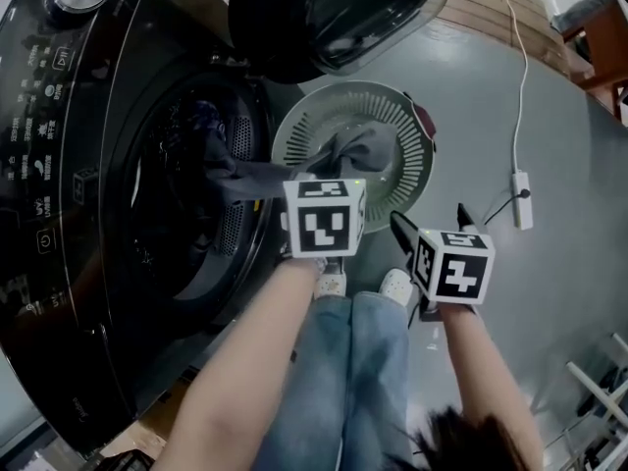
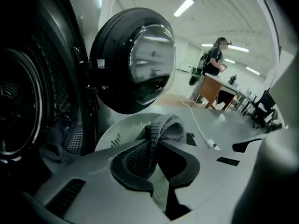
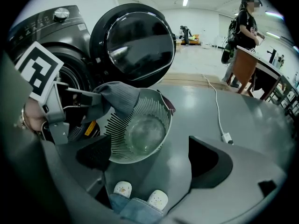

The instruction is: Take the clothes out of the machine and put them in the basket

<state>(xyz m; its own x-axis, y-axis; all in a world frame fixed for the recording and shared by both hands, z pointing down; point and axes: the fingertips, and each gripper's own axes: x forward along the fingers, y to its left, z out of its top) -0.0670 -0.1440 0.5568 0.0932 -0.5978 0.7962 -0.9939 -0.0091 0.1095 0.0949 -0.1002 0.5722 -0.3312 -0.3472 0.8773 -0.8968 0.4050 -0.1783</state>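
The grey knit garment (image 1: 355, 151) is pinched in your left hand-held gripper (image 2: 154, 164), whose jaws are pressed together on a fold of it. Ahead of that gripper the cloth droops over the near rim into the white slatted basket (image 1: 410, 160). To its left a tail of the cloth runs back to the mouth of the black washing machine (image 1: 59, 184), where more dark clothes (image 1: 201, 118) lie in the drum. The machine's round door (image 1: 334, 18) stands swung open beyond the basket. Your right hand-held gripper (image 3: 152, 157) hangs just right of the left one, jaws spread with nothing between them, looking down at the basket and your white shoes (image 3: 158, 199). Everything rests on a smooth grey floor (image 1: 559, 116) that shines under the lights, and a white power cord (image 1: 521, 199) trails across it to the right of your right gripper. Farther off the room is wide and bright, with strip lights (image 2: 184, 6) overhead, and a person (image 3: 244, 27) stands at a wooden counter (image 3: 245, 66).
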